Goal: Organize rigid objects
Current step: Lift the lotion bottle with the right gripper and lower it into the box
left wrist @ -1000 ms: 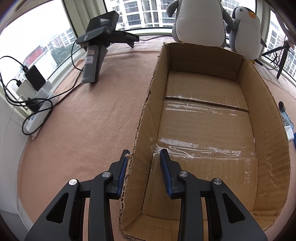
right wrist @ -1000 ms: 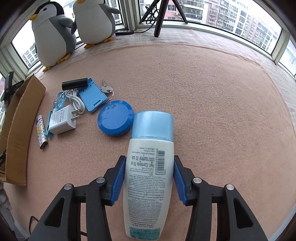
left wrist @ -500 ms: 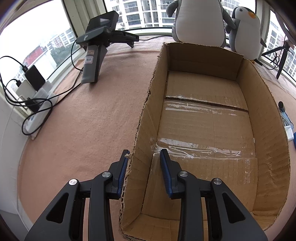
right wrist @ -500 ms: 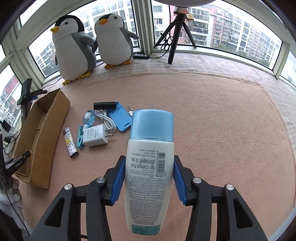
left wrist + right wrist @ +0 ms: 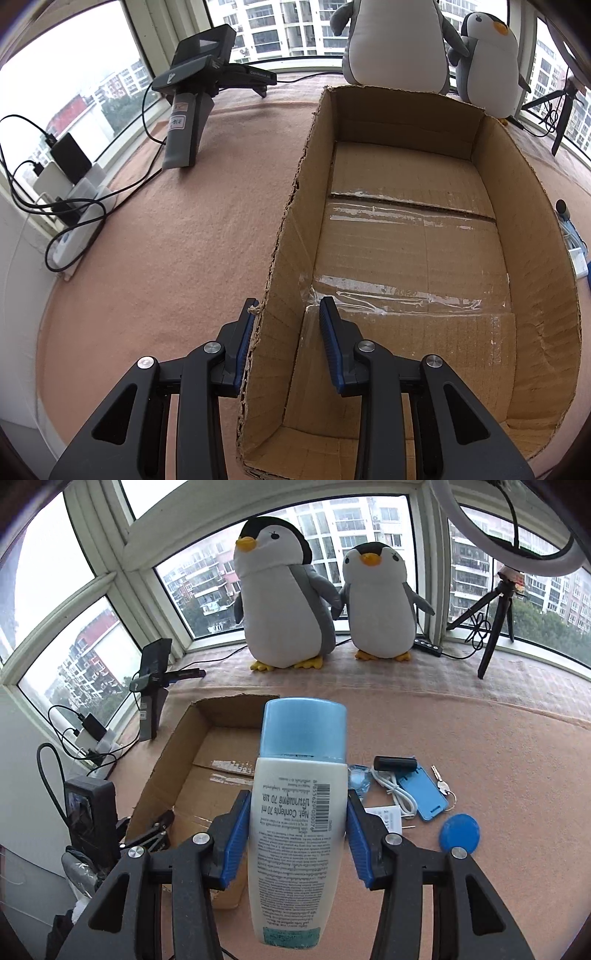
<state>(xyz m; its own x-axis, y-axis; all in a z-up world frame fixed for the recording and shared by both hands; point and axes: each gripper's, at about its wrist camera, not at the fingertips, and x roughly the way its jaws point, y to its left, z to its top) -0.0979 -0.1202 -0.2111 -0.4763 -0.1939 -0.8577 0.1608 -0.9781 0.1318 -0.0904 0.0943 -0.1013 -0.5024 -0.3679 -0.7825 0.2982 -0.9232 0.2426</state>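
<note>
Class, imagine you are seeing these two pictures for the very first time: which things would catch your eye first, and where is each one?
The white bottle with a light blue cap fills the middle of the right wrist view, clamped between the right gripper fingers. Behind it, two plush penguins stand at the window. In the left wrist view, the open cardboard box dominates, with the left gripper straddling its left wall.

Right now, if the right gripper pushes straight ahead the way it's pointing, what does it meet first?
Probably the cardboard box: the right gripper, shut on the lotion bottle, is aimed over its open top, so the bottle's blue cap would lead. Depth is unclear; it might pass above the box toward the plush penguins.
</note>
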